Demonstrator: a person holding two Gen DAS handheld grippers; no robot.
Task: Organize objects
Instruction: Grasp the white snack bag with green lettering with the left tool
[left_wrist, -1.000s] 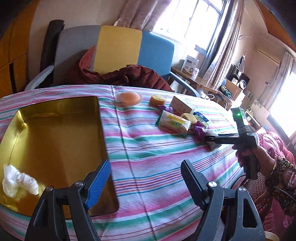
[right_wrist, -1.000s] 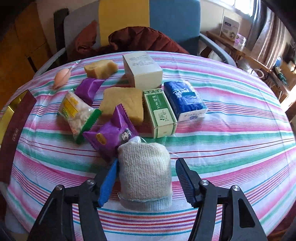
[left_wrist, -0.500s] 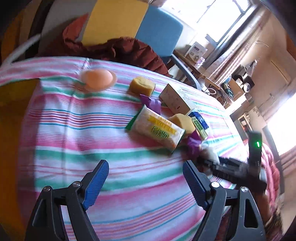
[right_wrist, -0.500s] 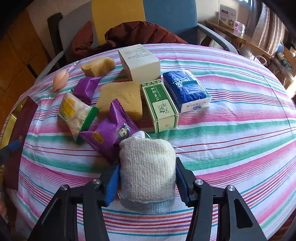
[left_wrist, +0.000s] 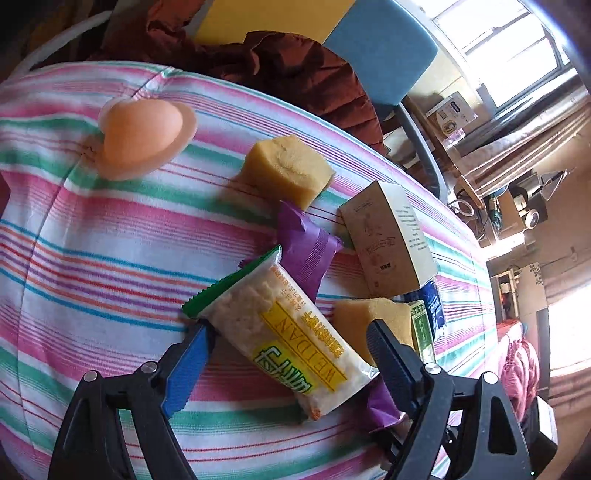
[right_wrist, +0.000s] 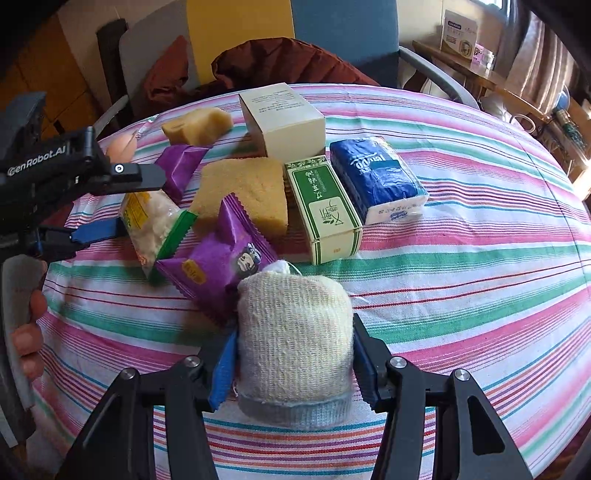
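My left gripper (left_wrist: 288, 332) is open, its jaws straddling a clear snack packet with green ends and a yellow label (left_wrist: 280, 332) that lies on the striped tablecloth; the packet also shows in the right wrist view (right_wrist: 155, 221). My right gripper (right_wrist: 293, 347) is shut on a cream woven scrub pad (right_wrist: 293, 332). Purple snack packets (right_wrist: 218, 258) (left_wrist: 303, 247), yellow sponges (right_wrist: 243, 192) (left_wrist: 288, 170), a green box (right_wrist: 323, 206), a blue tissue pack (right_wrist: 376, 177), a cream box (left_wrist: 388, 236) and an orange egg-shaped item (left_wrist: 140, 136) lie around.
The left gripper shows in the right wrist view (right_wrist: 107, 201) at the left. A chair with dark red cloth (right_wrist: 277, 62) stands behind the table. The tablecloth (right_wrist: 461, 258) stretches bare to the right.
My left gripper has moved from the gold tray over to the snack packet, which now sits between its open jaws. My right gripper has closed on the woven pad.
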